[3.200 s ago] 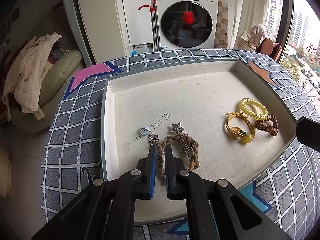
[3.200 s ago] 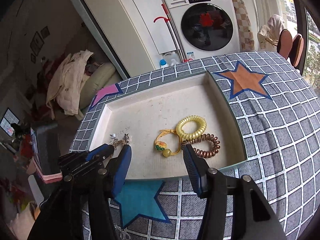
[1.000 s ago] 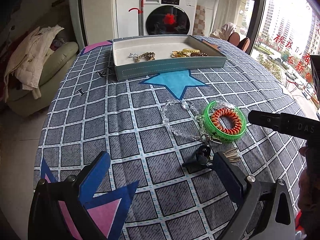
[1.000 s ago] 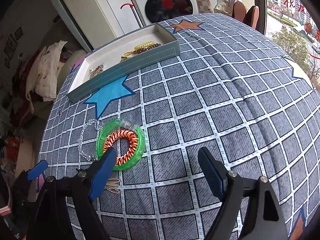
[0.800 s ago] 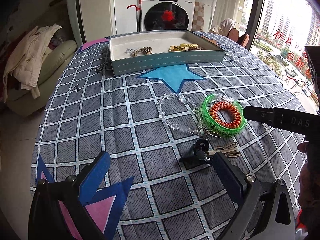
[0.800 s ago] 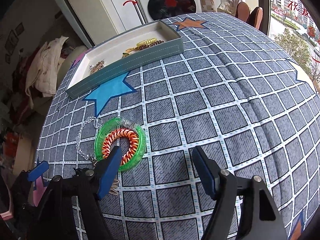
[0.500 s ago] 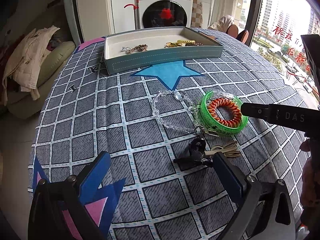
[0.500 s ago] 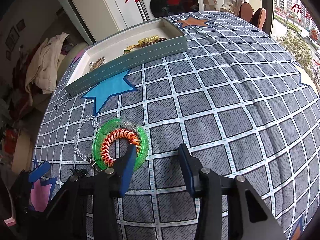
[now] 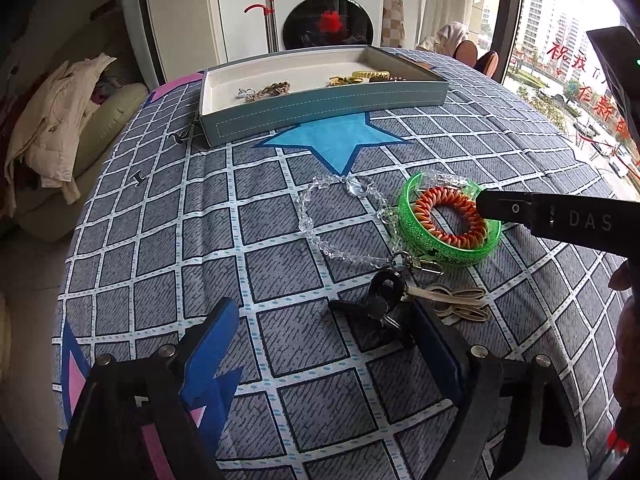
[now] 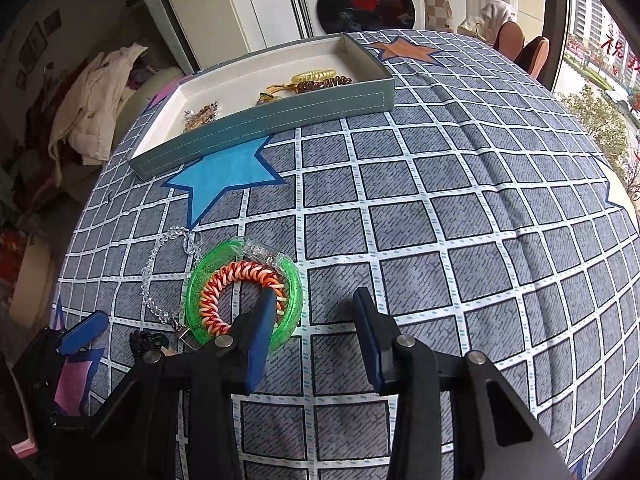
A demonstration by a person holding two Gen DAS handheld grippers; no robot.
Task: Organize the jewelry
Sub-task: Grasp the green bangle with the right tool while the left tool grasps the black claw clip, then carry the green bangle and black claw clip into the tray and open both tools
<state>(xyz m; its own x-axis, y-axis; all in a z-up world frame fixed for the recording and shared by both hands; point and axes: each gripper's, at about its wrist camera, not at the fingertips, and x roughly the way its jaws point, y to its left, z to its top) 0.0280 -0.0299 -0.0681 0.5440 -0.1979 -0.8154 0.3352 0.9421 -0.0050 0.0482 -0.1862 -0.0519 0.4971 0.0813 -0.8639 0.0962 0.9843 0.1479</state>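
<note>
Several pieces already lie in the tray (image 10: 280, 120) at upper centre, while lower left the half-open right gripper (image 10: 314, 312) straddles the loose green bangle (image 10: 294, 280), unpinched, and the left gripper (image 9: 324, 344), narrowing from wide, holds nothing.

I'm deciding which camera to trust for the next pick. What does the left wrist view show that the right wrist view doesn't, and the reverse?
Only the left wrist view shows the tan looped strap and the whole black clip between the left gripper's wide, closing jaws.

Only the right wrist view shows the right gripper with one finger inside the green bangle, jaws closing, and the orange star beyond the tray.

Both show the bangle around the red-and-orange coil, the clear bead chain, the blue star and the tray.
</note>
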